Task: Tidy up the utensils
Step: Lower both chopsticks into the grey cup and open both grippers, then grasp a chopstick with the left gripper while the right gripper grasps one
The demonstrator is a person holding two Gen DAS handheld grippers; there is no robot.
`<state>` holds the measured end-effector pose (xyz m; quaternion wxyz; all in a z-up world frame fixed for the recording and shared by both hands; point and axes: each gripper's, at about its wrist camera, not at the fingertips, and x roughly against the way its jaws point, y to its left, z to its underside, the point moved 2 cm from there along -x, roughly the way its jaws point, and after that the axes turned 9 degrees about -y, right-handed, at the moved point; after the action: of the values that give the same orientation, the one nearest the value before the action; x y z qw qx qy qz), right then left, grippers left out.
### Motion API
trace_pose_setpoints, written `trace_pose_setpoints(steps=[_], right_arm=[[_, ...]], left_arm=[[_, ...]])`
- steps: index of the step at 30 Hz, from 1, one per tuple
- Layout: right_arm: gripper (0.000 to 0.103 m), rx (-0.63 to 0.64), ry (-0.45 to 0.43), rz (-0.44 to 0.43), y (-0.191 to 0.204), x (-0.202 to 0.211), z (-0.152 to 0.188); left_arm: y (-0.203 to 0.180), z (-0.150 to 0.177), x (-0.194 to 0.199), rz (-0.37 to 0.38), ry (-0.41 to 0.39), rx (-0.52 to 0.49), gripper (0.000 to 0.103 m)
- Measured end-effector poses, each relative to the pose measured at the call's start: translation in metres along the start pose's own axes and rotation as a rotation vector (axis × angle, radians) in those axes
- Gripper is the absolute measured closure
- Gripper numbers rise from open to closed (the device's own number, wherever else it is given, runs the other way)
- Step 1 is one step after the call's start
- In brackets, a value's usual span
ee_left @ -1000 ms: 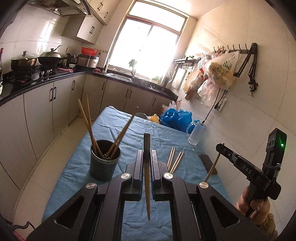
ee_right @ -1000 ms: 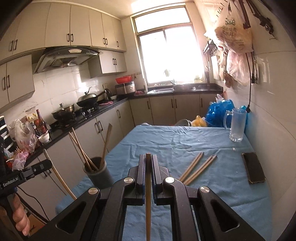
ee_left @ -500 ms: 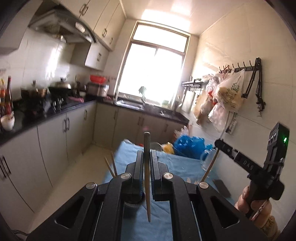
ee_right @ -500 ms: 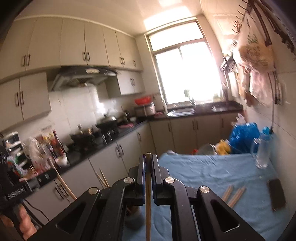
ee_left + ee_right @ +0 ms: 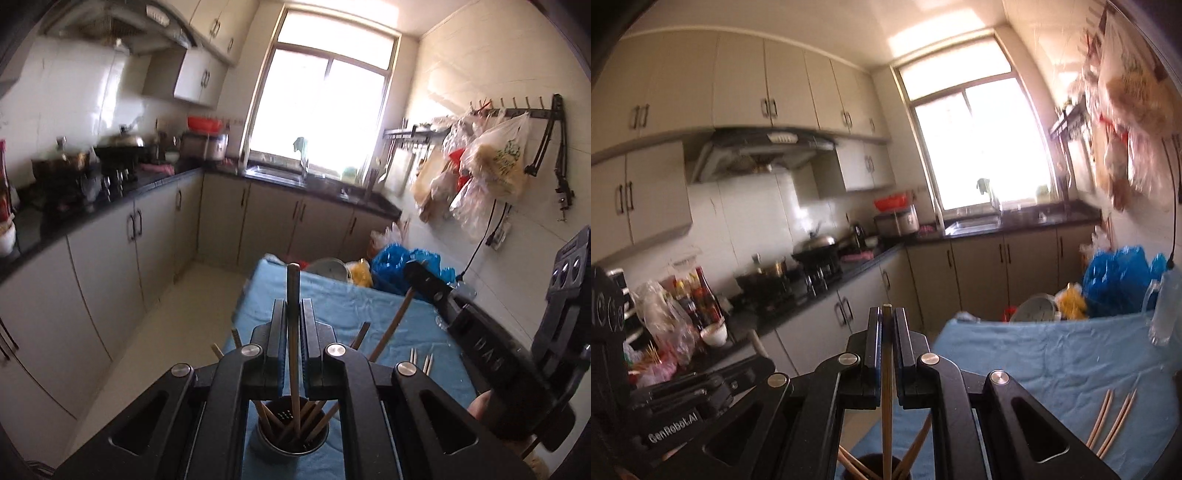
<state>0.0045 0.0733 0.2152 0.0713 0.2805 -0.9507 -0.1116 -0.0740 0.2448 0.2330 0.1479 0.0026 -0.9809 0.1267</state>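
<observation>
My left gripper (image 5: 293, 306) is shut on a wooden chopstick (image 5: 294, 354) held upright, its lower end down inside the dark utensil cup (image 5: 291, 439), which holds several chopsticks. My right gripper (image 5: 886, 314) is shut on another chopstick (image 5: 886, 398), also upright, its lower end over the same cup (image 5: 875, 467). The right gripper also shows at the right of the left wrist view (image 5: 417, 280), its chopstick slanting toward the cup. Loose chopsticks (image 5: 1112, 421) lie on the blue cloth (image 5: 1034, 362).
The blue-covered table (image 5: 332, 295) stands against the right wall. A glass mug (image 5: 1165, 310), blue bags (image 5: 1115, 280) and a metal pot (image 5: 328, 266) are at its far end. Cabinets and a stove counter (image 5: 110, 192) run along the left.
Both grippers rose and came over the cup, with the views tilting up then level. Both chopsticks now point down at the cup, the left one inside it.
</observation>
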Motion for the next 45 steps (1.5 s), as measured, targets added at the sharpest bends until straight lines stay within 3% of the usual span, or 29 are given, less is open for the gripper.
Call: trace_pose_setpoints(steps=[5,12,17,22,26,30,33,37,40,45], right_arm=[[0.097,-0.028,0.094,0.014,-0.016,-0.024,0.027],[0.095,-0.074,0.139,0.008,-0.03,-0.036,0.039],[0.068,-0.108,0.134,0.005,-0.037,-0.036,0.036],[0.065,-0.12,0.105,0.02,-0.045,-0.022,0.025],[0.06,-0.129,0.07,0.045,-0.058,-0.002,0.013],[0.052,-0.121,0.046,0.087,-0.081,0.026,0.006],[0.047,-0.098,0.045,0.148,-0.109,0.051,0.009],[0.043,-0.111,0.094,0.275,-0.169,0.083,0.026],[0.043,-0.178,0.172,0.369,-0.227,0.103,0.051],[0.044,-0.216,0.311,0.445,-0.291,0.111,0.096]], left_arm=[[0.001,0.018,-0.025,-0.017,0.06,-0.015,0.097],[0.004,0.023,-0.034,-0.023,0.085,0.017,0.097],[0.0,0.018,-0.018,-0.015,0.058,0.011,0.096],[-0.003,0.014,0.005,-0.027,0.021,0.017,0.08],[-0.014,0.015,0.026,-0.024,-0.011,-0.007,0.08],[-0.038,0.024,0.045,0.033,-0.013,-0.017,0.078],[-0.06,0.036,0.05,0.08,0.002,-0.027,0.07],[-0.099,0.064,0.036,0.146,0.068,-0.064,0.068],[-0.128,0.092,0.01,0.189,0.166,-0.071,0.068],[-0.17,0.141,-0.053,0.207,0.315,-0.096,0.068]])
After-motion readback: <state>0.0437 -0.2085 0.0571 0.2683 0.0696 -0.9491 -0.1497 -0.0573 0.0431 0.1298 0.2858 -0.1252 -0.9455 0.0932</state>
